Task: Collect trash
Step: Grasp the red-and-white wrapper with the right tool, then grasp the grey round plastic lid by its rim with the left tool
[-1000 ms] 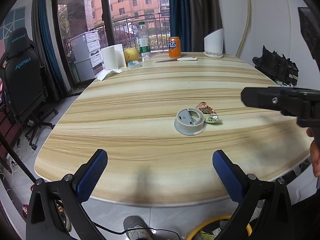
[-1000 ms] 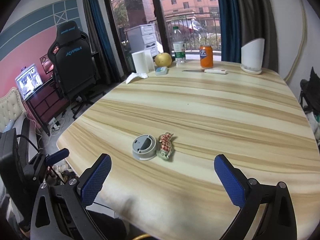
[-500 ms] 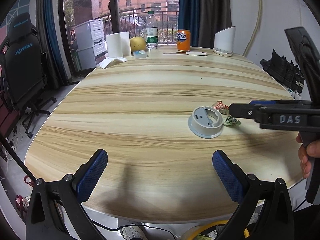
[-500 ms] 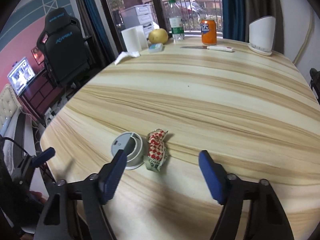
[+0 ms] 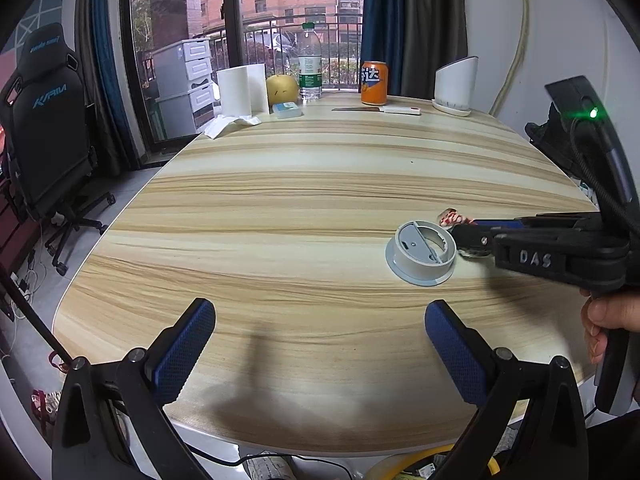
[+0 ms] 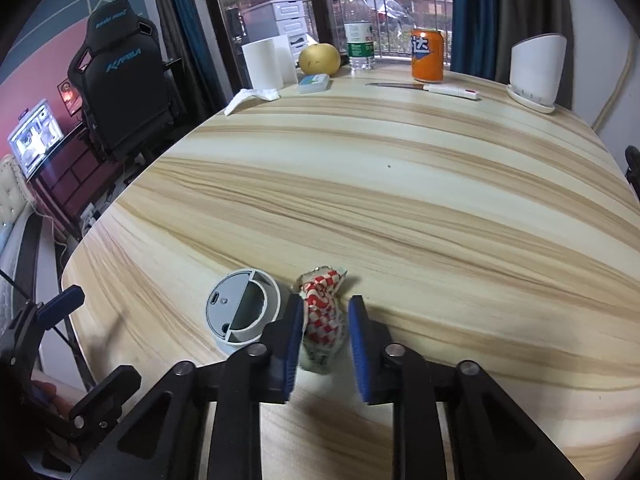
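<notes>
The oval light-wood striped bench [image 6: 420, 184] fills both views; in the right wrist view it looms larger than a second ago, when the camera stood higher and farther back. At its far rim, around 12 o'clock, stand the orange soda can [image 6: 428, 55], the clear plastic water bottle with a green label [image 6: 359, 30], the yellow round fruit [image 6: 319, 59] and the white paper roll [image 6: 262, 63], all unmoved.

The left tool [image 5: 320, 336] hangs over the near edge of the bench at 6 o'clock of its own view, its blue pads spread wide with nothing between them, as it was a second ago.

The right tool [image 6: 323, 342] was then just as wide and well short of the trash; now it has come down over it, and its jaws are closing. The left pad lies against the wrapper, while a sliver of gap shows at the right pad, so the pinch is not yet complete. In the left wrist view it reaches in from 3 o'clock, a hand [image 5: 608, 320] on its grip.

The round grey plastic lid-like disc [image 6: 240, 312] sits at 9 o'clock of the wrapper, just beside it, unmoved.

The crumpled red-and-white checked wrapper [image 6: 322, 312] lies on the bench between the right tool's pads, in the same spot as before.
</notes>
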Tool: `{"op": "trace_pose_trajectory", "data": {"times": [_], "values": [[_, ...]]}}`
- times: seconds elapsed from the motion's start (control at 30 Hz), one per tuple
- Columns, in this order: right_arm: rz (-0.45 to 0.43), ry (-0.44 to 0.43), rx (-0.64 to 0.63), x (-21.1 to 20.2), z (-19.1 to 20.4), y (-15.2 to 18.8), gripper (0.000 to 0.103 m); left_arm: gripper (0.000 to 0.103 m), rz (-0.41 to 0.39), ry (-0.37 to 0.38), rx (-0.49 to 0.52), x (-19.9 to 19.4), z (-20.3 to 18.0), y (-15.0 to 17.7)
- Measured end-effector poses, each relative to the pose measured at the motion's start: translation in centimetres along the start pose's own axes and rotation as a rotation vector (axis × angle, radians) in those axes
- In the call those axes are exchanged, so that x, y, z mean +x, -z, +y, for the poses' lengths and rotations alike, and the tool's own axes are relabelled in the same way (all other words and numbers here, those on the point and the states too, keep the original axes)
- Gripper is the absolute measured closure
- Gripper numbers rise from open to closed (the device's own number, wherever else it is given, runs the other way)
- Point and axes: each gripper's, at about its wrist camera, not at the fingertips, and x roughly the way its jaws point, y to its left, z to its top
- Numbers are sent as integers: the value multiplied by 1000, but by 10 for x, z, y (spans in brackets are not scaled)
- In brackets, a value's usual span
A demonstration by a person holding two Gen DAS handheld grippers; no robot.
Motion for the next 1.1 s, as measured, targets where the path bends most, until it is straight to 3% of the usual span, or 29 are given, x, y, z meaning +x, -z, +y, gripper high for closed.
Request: {"op": "trace_pose_trajectory", "data": {"times": [0.2, 0.47, 0.8, 1.1], "values": [[-3, 36, -27, 3, 2, 3, 91, 1, -6, -3, 19, 0, -6, -3], [-125, 1, -23, -52, -11, 10, 91, 1, -18, -9, 39, 1, -29, -20], [-158, -17, 23, -81, -40, 32, 91, 1, 96, -42, 42, 46, -54, -38], [-152, -29, 33, -79, -57, 40, 91, 1, 112, -61, 52, 57, -61, -39]]}}
